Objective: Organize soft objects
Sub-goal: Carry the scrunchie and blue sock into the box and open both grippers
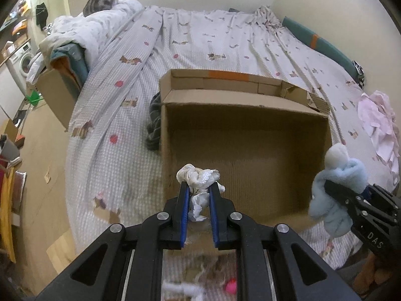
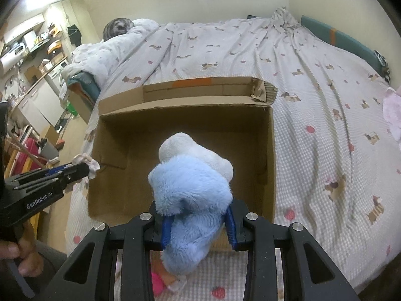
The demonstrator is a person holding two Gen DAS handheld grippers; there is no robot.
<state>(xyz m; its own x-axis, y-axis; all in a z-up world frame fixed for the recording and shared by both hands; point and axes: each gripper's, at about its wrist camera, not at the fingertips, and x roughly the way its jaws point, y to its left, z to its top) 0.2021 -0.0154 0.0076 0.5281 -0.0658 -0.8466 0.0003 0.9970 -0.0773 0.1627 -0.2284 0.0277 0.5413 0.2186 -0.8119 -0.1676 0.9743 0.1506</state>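
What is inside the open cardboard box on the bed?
The cardboard box shows only its bare floor and walls. The white cloth and blue plush toy hang clamped above it, covering parts of the floor near the front edge.

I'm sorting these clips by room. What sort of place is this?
Most likely a bedroom in a small home: a bed with a printed sheet fills the view, with a quilt heaped at its end, and a washing machine stands beyond it.
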